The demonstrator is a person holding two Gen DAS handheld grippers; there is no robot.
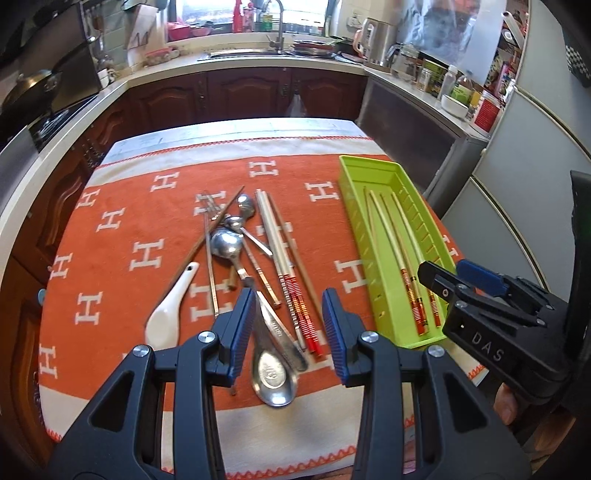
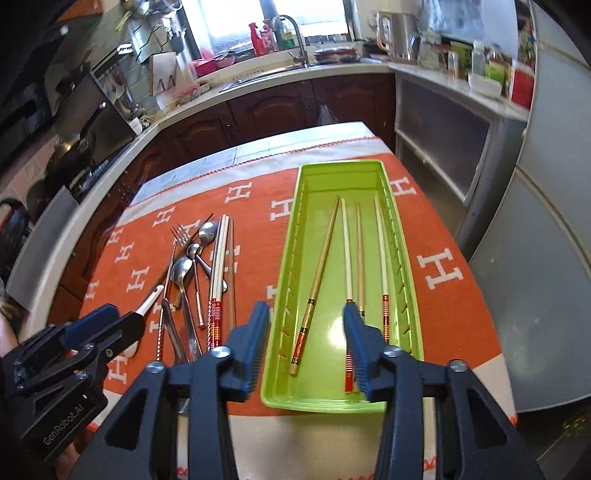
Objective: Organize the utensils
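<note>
While both hand-held grippers are held open and empty, utensils are sorted.
Left hand-held gripper is positioned above the spoons; right hand-held gripper above four chopsticks in the tray.

Orange cloth carries utensils and green tray.

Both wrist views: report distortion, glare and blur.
Left wrist view: fisheye bends the counter edge into an arc; the window is blown out; the green tray and metal spoon are sharp. Right wrist view: same bowing and dark corners; the window is overexposed; far shelves are soft; the chopsticks in the tray are crisp.
</note>
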